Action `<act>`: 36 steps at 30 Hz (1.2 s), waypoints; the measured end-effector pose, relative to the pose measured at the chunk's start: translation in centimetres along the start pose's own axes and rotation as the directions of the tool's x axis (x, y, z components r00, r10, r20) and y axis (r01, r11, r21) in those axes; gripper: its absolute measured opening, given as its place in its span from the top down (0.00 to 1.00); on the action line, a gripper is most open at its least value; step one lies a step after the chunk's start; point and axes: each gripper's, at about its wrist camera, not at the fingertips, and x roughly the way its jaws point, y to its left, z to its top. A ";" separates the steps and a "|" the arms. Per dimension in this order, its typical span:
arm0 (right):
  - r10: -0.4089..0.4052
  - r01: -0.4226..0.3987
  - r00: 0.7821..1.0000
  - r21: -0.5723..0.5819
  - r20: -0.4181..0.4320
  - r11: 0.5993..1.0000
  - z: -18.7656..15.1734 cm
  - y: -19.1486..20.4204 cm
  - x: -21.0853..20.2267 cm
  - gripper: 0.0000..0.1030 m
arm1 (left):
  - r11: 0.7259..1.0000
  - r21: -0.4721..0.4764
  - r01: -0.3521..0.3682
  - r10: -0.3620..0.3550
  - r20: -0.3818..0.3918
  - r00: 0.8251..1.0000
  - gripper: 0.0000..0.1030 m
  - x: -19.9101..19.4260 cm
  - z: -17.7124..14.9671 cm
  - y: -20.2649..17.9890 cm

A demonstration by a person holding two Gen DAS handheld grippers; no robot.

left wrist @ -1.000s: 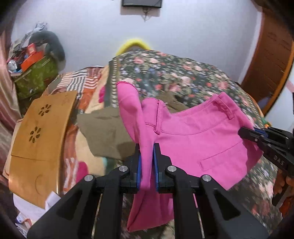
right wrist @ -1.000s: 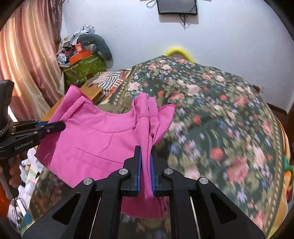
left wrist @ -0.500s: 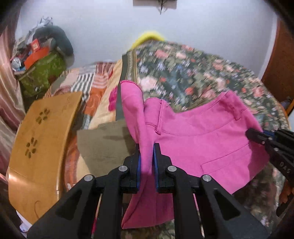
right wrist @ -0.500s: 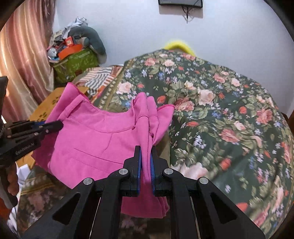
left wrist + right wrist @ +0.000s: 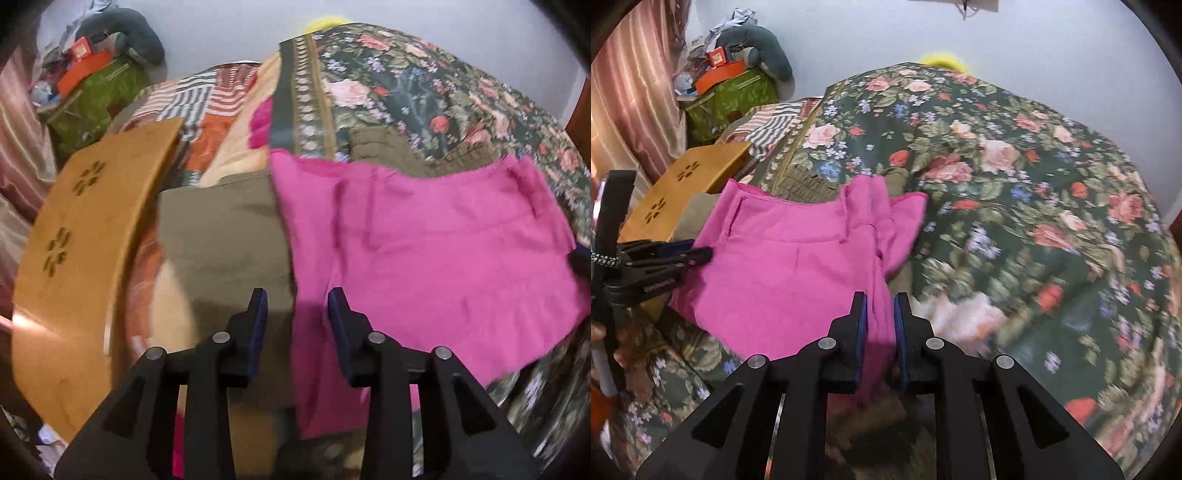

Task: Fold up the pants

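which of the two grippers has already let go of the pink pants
The left gripper: its jaws stand wide apart over the pink pants. The right gripper has its jaws close together with a fold of that fabric between them.

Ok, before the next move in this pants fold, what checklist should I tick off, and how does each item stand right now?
1. Left gripper open: ok, jaws stand apart over the edge of the pink pants.
2. Right gripper grip: ok, shut on a bunched part of the pants.
3. Pants flat: not ok, ruffled near the right gripper.
4. Nothing under the pants: not ok, an olive garment runs beneath their edge.
5. Wooden board out of the way: ok, apart from the pants.
6. Pants fully resting on the floral bedspread: cannot tell, motion blur.
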 end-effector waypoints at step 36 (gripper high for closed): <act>0.138 -0.103 0.742 -0.092 0.657 0.990 -11.4 10.6 -41.1 0.85 | 0.976 0.138 0.169 -0.216 0.726 0.653 0.39 -50.1 -18.8 -3.6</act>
